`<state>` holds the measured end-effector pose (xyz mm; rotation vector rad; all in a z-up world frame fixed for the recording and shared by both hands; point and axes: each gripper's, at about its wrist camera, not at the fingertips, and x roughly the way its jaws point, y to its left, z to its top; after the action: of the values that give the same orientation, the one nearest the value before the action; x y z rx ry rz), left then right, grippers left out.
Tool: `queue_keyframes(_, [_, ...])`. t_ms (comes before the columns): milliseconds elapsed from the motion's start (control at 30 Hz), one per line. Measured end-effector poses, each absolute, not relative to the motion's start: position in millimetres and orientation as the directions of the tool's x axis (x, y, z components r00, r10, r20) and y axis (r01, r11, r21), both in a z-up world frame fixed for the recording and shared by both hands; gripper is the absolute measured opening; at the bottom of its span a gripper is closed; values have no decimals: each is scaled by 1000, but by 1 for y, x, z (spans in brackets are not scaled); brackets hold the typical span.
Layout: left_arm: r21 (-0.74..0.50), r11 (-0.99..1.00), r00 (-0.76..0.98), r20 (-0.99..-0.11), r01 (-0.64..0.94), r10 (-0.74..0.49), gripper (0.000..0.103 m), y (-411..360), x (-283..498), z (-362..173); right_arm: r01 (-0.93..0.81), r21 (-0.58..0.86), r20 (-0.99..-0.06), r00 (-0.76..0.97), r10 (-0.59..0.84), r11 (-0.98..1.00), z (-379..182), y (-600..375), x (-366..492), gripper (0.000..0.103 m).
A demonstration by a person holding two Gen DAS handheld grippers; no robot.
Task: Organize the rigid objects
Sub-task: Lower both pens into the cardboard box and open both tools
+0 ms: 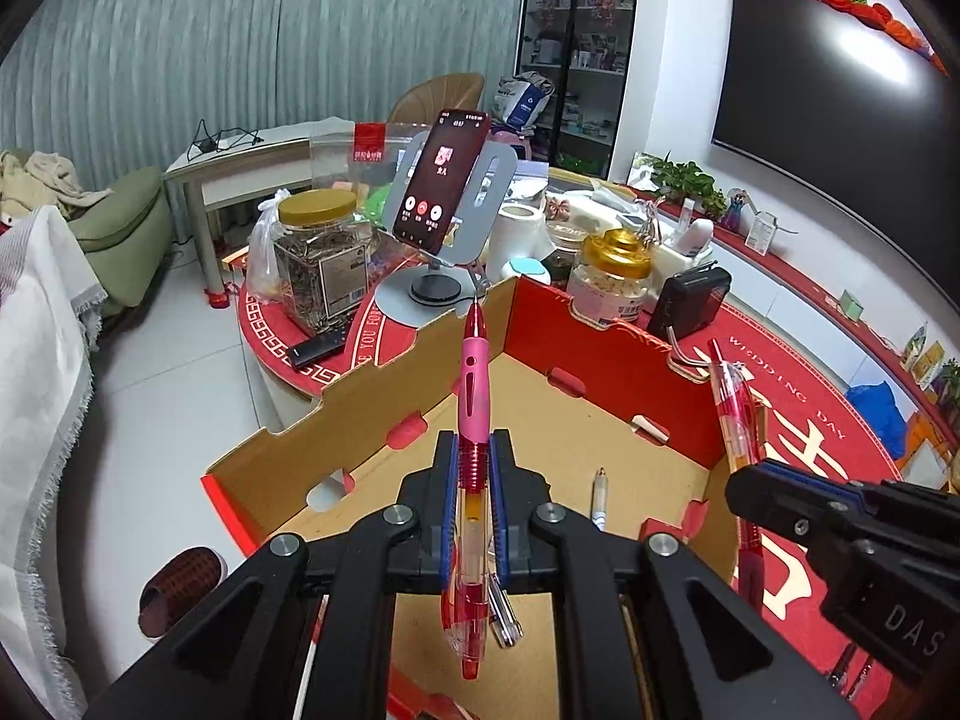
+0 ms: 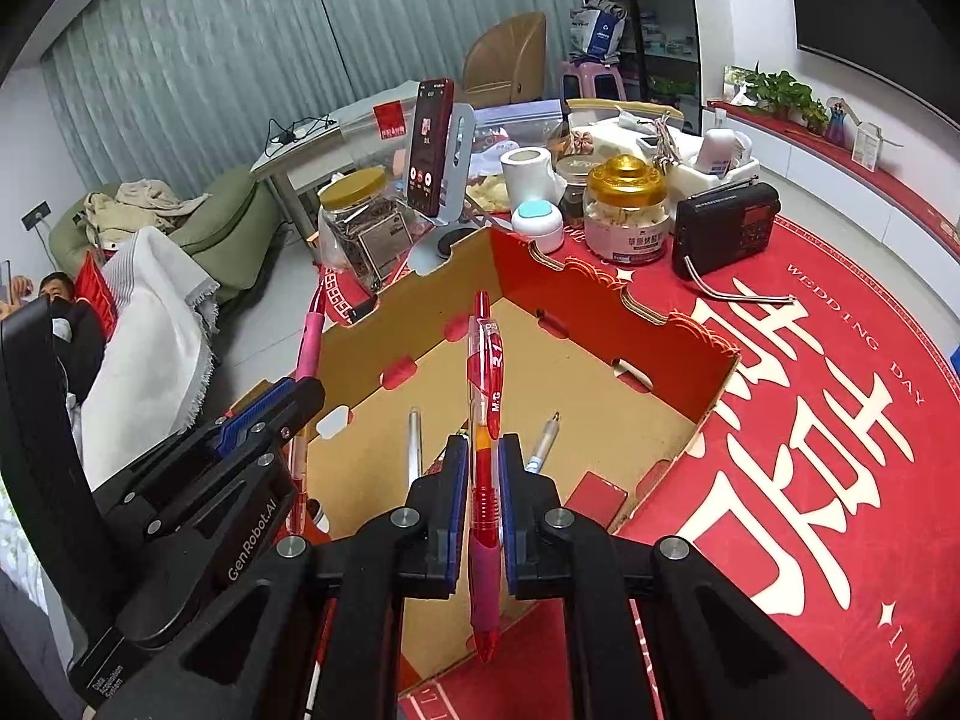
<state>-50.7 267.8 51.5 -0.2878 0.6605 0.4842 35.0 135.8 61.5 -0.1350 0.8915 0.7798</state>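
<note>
My left gripper is shut on a pink-grip red pen, tip pointing away, held over the open cardboard box. It also shows in the right wrist view at the left. My right gripper is shut on a red pen over the same box; the left wrist view shows this pen at the right. On the box floor lie a white pen and a silver pen.
The box sits on a round table with a red cloth. Behind the box stand a phone on a stand, a seed jar, a gold-lidded jar, a black radio and a paper roll. A person lies at far left.
</note>
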Motion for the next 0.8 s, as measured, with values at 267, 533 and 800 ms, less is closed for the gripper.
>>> queue_keyframes(267, [-94, 847, 661, -672, -524, 334, 10, 273, -40, 38, -657, 197, -758, 369, 538, 728, 53, 145, 45, 11])
queue_keyframes(533, [-88, 850, 651, -685, -520, 327, 10, 276, -31, 31, -651, 197, -767, 363, 529, 733, 47, 150, 51, 11])
queue_keyframes(800, [-72, 860, 643, -696, -505, 319, 10, 274, -24, 25, -639, 191, -775, 368, 514, 745, 41, 153, 59, 11])
